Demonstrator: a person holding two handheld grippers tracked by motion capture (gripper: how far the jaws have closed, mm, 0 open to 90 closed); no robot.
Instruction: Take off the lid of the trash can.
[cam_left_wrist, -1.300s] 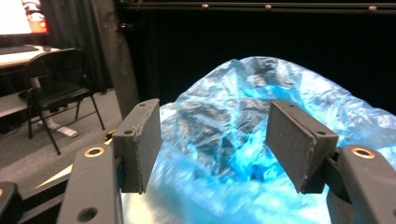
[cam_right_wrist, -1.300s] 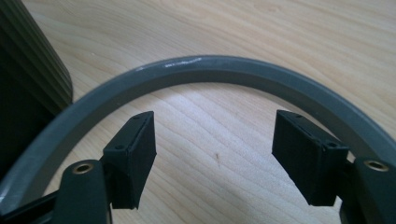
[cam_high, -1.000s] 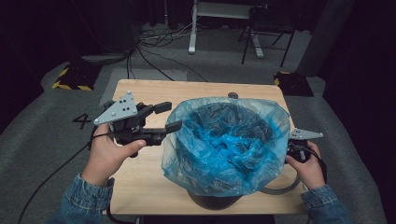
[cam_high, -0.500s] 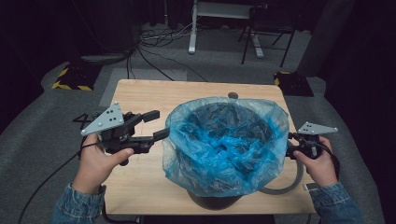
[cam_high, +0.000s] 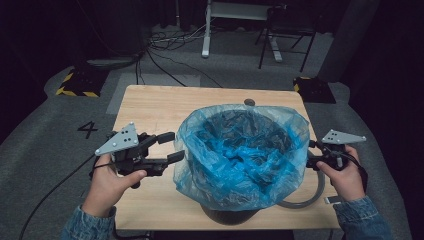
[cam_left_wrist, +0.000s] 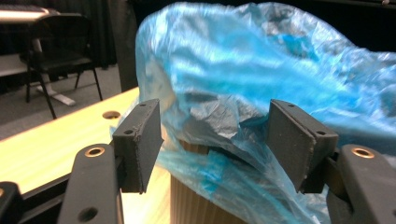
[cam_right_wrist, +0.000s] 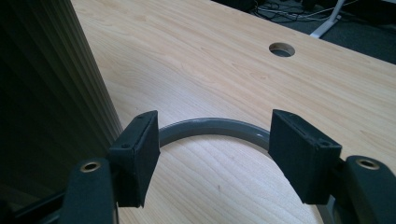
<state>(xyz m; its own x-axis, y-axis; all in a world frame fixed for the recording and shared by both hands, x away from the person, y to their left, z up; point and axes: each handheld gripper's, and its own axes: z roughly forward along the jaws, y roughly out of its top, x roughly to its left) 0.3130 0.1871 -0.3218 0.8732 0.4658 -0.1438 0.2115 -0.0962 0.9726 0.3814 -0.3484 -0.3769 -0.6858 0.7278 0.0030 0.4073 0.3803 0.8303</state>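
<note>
The blue bag (cam_high: 240, 150) hides most of the bin (cam_high: 227, 216) – only its dark base shows, lower centre; the grey ring (cam_high: 310, 197) disappears behind it.

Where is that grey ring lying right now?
In the high view the grey ring lies flat on the wooden table at its right side, curving out from under the blue bag, just below the right gripper.

Left gripper (cam_high: 170, 148) drawn back toward the person and lowered, jaws no longer at the rim of the blue bag (cam_high: 240, 150) but beside its hanging side, spread wide with loose plastic just ahead of them, having closed a touch. Right gripper (cam_high: 312, 155) shifted slightly outward and raised, grey ring (cam_right_wrist: 210, 127) just beyond its jaws.
</note>
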